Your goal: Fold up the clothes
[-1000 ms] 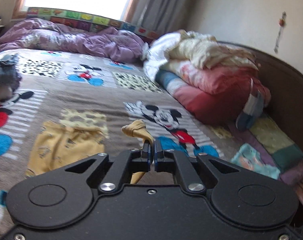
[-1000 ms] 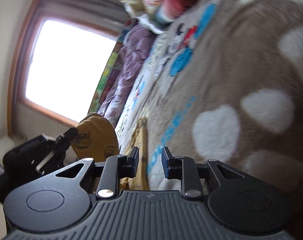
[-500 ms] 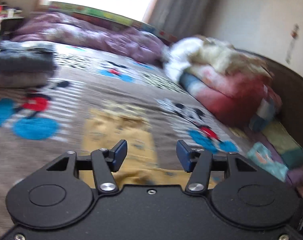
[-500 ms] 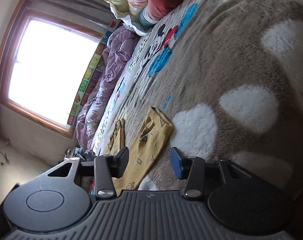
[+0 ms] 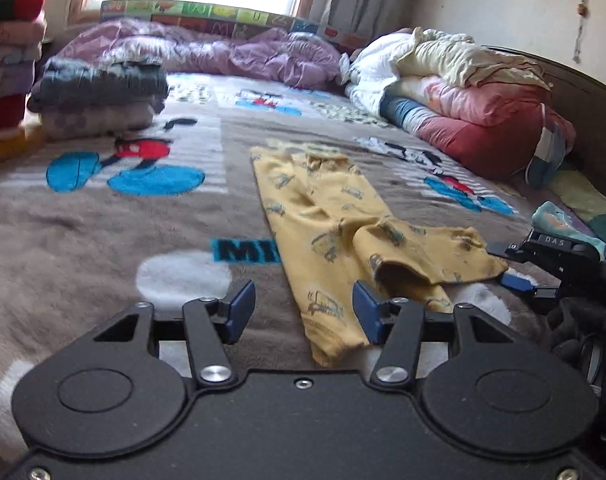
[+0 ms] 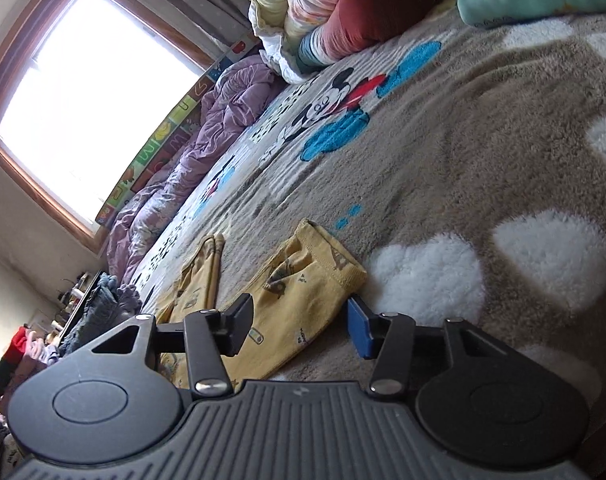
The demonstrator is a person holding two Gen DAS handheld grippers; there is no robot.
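Trousers [image 5: 335,216] lie flat on the bed [image 5: 103,220], one leg folded over. Both my grippers, left [image 5: 299,308] and right [image 6: 299,328], have just been opening, nothing between fingers. Next fold likely needs a fresh pinch at the hem.

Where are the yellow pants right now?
The yellow pants lie flat on the Mickey blanket, mid-bed in the left wrist view, just ahead of the open left gripper, with the right gripper by their right edge.

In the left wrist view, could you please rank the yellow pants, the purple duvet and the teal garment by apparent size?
1. Purple duvet and yellow pants: alike; the pants lie nearer.
2. Teal garment, partly hidden.
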